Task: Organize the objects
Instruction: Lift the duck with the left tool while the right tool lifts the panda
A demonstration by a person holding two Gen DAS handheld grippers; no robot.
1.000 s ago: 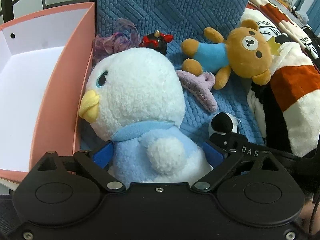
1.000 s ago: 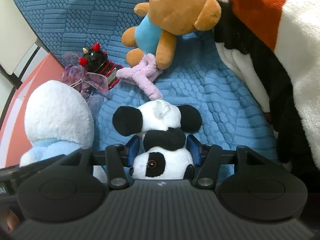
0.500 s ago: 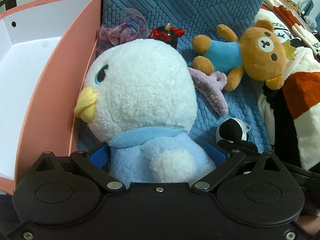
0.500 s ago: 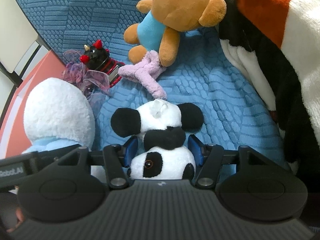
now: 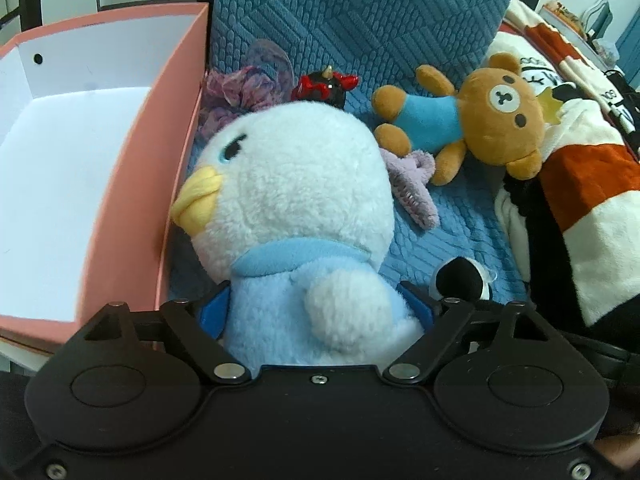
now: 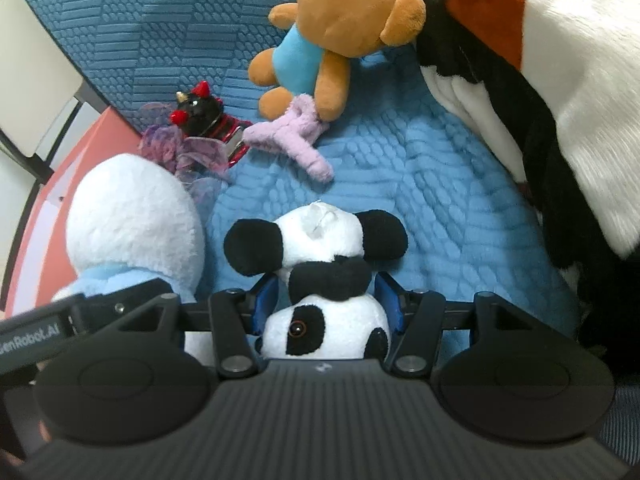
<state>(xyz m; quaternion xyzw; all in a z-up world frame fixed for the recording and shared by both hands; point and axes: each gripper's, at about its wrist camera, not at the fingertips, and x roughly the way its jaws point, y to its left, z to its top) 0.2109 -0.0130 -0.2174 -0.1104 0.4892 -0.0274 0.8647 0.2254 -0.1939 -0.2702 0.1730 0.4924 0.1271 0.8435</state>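
The left wrist camera sits low behind the left tool [image 5: 318, 308], looking forward and slightly down at very close range over the white penguin plush [image 5: 292, 200], with the pink box [image 5: 120, 216] at its left. The right wrist camera looks more steeply down along the right tool [image 6: 328, 300] at the panda plush [image 6: 320, 236]. The 2 views share the bear plush [image 5: 476, 120] [image 6: 340, 20], the penguin [image 6: 132, 216] and the blue quilted cover [image 6: 440, 184].

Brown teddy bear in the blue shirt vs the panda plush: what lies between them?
In the right wrist view, a fuzzy lilac hair claw lies on the blue quilted cover between the brown teddy bear and the panda plush.
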